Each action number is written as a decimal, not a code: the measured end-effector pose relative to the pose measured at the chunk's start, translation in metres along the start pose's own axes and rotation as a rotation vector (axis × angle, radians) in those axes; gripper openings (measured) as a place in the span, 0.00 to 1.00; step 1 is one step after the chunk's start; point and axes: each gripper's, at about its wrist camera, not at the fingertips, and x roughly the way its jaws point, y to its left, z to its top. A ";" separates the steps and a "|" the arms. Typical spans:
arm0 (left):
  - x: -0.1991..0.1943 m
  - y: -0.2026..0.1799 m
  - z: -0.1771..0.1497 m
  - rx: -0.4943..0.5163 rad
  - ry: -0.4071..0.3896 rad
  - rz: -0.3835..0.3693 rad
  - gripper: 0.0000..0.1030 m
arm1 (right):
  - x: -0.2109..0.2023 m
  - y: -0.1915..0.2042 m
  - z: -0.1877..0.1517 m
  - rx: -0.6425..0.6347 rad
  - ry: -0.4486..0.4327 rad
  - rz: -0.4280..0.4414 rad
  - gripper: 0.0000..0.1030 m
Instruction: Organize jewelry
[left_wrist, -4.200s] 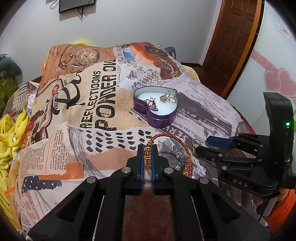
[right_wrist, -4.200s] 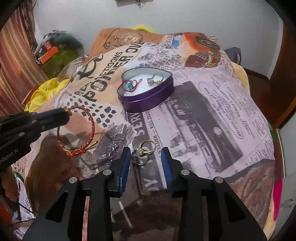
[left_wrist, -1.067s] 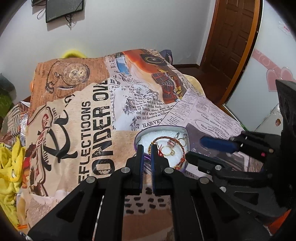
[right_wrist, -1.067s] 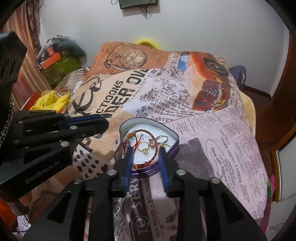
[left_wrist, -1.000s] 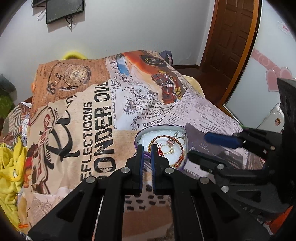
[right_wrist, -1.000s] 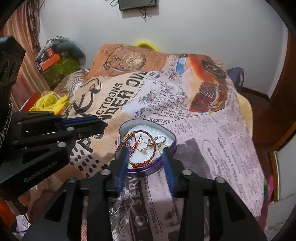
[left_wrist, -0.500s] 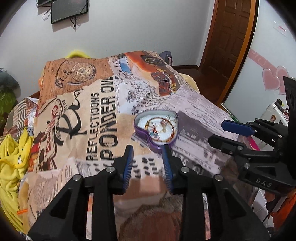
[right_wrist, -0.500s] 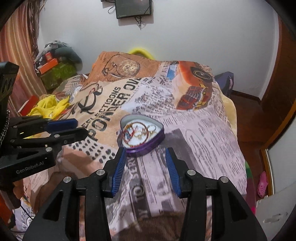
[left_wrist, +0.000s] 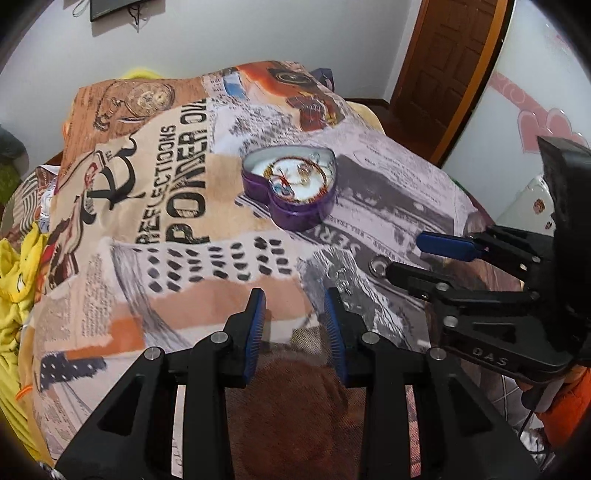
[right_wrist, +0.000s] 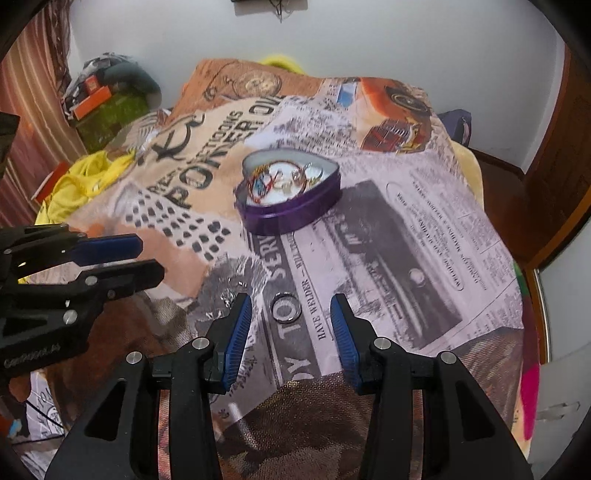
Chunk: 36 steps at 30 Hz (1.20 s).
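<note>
A purple heart-shaped tin (left_wrist: 295, 218) (right_wrist: 288, 218) stands on the printed blanket, with a red-and-gold bracelet (right_wrist: 258, 184) and some rings (right_wrist: 310, 173) lying on its white lining. My left gripper (left_wrist: 294, 299) (right_wrist: 149, 258) hovers open over the blanket in front of the tin, nothing between its fingers. My right gripper (right_wrist: 291, 301) (left_wrist: 404, 254) is open too, and a dark ring (right_wrist: 285, 307) (left_wrist: 378, 264) lies flat on the blanket between its fingertips, untouched. A small silver piece (left_wrist: 340, 275) lies between the two grippers.
The blanket (left_wrist: 166, 221) covers a bed. Yellow cloth (left_wrist: 14, 288) (right_wrist: 85, 177) is bunched at its left side. Boxes and bags (right_wrist: 99, 99) are piled at the far left. A wooden door (left_wrist: 443, 66) stands beyond the bed's right edge.
The left gripper opened and left the bracelet in the tin. Both grippers drew back from the tin and lower toward the near blanket; the dark ring now lies between the right fingers.
</note>
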 end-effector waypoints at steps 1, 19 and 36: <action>0.002 -0.001 -0.001 0.001 0.004 -0.003 0.31 | 0.002 0.000 -0.001 -0.004 0.005 0.000 0.39; 0.032 -0.021 -0.001 0.017 0.051 -0.055 0.30 | 0.003 -0.008 -0.010 0.009 -0.005 0.029 0.16; 0.046 -0.028 0.005 0.015 0.043 -0.069 0.07 | -0.008 -0.025 -0.008 0.044 -0.031 0.018 0.09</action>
